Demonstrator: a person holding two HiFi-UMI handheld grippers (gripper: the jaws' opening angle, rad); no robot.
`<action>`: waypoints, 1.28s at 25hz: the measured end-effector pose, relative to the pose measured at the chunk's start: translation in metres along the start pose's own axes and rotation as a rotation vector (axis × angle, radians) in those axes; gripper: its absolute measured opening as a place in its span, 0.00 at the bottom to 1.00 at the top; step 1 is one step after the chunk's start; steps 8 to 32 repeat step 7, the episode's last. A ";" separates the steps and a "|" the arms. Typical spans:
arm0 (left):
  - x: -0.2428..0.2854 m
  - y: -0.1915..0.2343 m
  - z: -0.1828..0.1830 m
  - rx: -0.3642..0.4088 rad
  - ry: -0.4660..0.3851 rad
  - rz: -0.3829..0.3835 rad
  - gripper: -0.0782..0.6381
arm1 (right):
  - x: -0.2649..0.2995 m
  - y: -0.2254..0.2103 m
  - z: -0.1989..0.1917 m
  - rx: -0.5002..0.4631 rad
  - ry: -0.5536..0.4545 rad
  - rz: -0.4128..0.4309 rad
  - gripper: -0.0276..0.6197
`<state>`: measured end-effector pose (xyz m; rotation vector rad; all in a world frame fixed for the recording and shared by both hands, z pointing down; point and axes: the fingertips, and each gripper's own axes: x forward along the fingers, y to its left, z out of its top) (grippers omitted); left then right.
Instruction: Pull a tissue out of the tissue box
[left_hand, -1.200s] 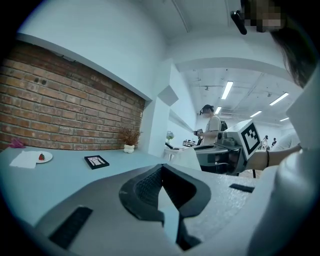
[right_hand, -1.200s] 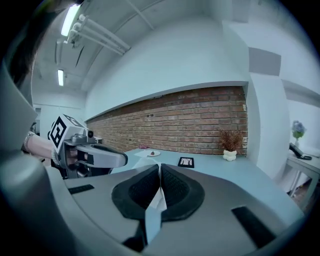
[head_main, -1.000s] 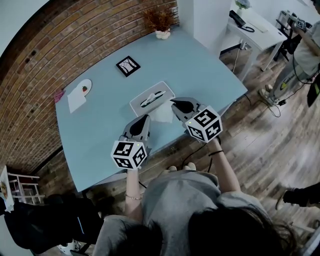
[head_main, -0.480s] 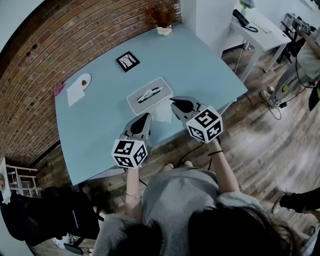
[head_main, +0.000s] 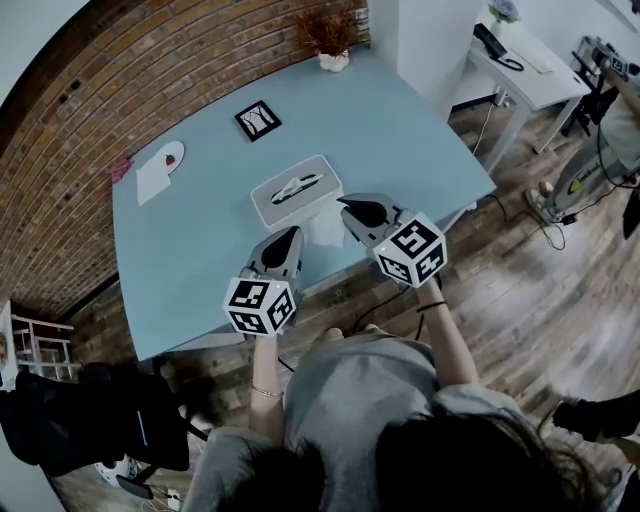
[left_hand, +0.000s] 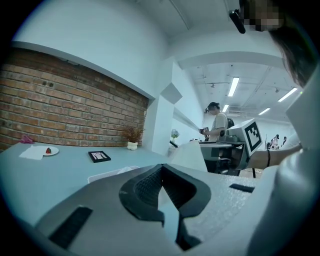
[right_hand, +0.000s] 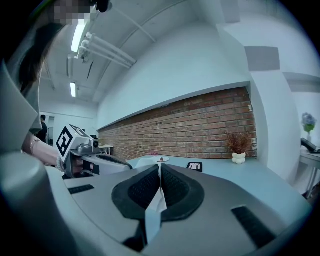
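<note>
Tissue box (head_main: 295, 190) drifted off a bit from my claws, white crumpled tissue (head_main: 325, 229) clamped in R claw (head_main: 347, 207), L claw (head_main: 294, 234) closed, empty, frame (head_main: 258, 120) & plant (head_main: 333, 42) beyond on table (head_main: 400, 130)

tissue (head_main: 325, 228): drawn a little farther from the box (head_main: 296, 189)
left gripper (head_main: 292, 237): backed slightly away from the box

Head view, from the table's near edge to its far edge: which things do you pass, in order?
tissue → tissue box → black frame → potted plant
</note>
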<state>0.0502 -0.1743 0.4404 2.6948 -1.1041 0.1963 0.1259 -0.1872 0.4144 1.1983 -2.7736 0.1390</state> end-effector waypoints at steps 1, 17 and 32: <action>0.001 -0.001 -0.001 0.000 0.002 0.004 0.11 | -0.001 0.000 -0.001 -0.002 0.000 0.005 0.05; 0.004 -0.008 -0.009 -0.003 0.003 0.021 0.11 | -0.006 -0.003 -0.009 -0.004 0.003 0.028 0.05; 0.004 -0.008 -0.009 -0.003 0.003 0.021 0.11 | -0.006 -0.003 -0.009 -0.004 0.003 0.028 0.05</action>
